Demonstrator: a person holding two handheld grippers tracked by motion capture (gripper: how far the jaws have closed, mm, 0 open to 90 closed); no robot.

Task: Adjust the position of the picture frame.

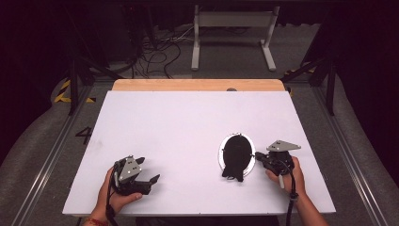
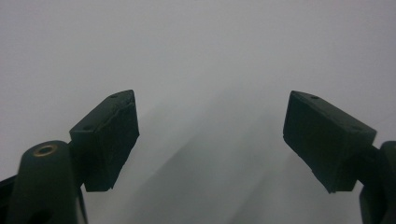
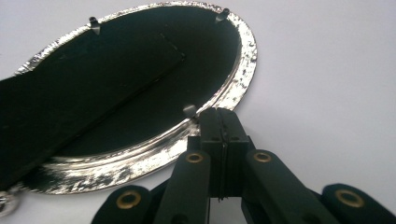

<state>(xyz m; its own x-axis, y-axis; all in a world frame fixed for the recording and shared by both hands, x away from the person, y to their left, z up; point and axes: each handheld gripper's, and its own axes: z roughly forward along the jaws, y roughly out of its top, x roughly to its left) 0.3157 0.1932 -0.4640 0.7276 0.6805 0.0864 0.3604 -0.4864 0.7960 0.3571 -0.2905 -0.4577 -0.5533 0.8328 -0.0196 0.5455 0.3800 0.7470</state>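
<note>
Frame face-down on white table; right claw closed at its rim, maybe touching; left claw wide, empty.

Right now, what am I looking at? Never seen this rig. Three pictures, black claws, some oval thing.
A person holds a hand-held two-jaw gripper in each hand over a white table. The high view looks down from above; the other two views come from cameras riding on the grippers. The left gripper is open with nothing between its jaws. The right gripper is shut, its tips at the silver rim of an oval frame, lying face down with its black back and stand up. Whether it pinches the rim is unclear.
</note>
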